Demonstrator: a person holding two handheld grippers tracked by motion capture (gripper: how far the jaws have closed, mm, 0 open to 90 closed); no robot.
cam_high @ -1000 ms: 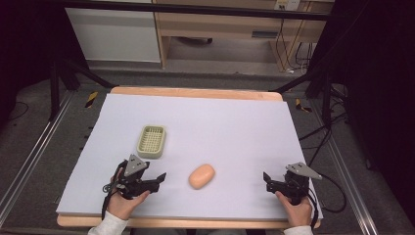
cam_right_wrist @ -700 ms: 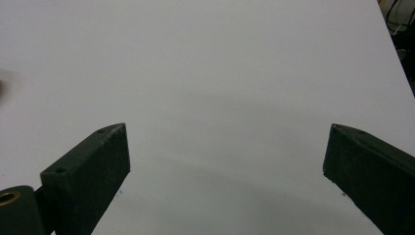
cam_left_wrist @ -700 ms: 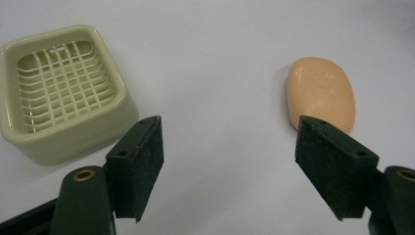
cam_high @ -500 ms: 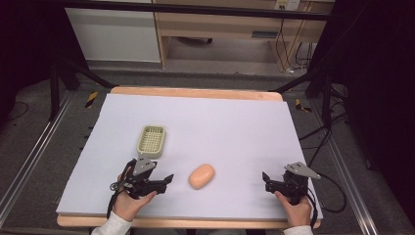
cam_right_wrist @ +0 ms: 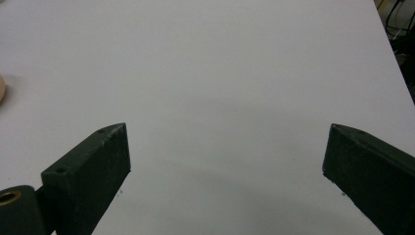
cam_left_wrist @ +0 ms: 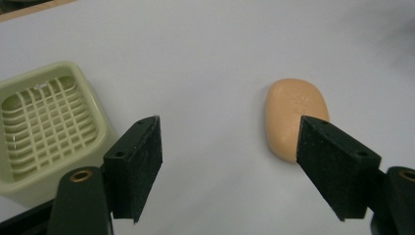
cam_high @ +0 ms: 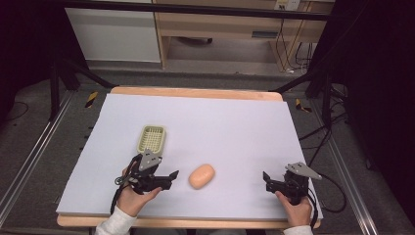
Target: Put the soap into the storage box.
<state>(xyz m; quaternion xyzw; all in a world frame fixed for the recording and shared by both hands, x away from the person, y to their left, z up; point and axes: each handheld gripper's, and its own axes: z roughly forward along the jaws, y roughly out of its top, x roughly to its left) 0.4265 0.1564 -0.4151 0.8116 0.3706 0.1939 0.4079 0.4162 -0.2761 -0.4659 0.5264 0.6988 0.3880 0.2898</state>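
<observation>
We find the left claw [cam_high: 172,177] near the front edge of the tabletop [cam_high: 230,122], toward the front left corner, its jaws standing wide apart with nothing between them. It points at the peach-coloured soap bar [cam_high: 201,176], which lies flat on the white surface near the front edge, a little left of centre. In the left gripper view, the soap bar [cam_left_wrist: 295,117] sits just beyond the claw's one jaw, partly overlapped by it in the picture; we cannot tell whether they touch, though the high view shows a small gap.

The pale green soap dish [cam_high: 151,139] stands empty behind the left claw, farther from the front edge. We note its slatted floor in the left gripper view [cam_left_wrist: 46,125].

The right claw [cam_high: 267,178] rests toward the front right corner, well apart from the soap bar. Its jaws likewise stand apart over bare tabletop [cam_right_wrist: 230,73].
</observation>
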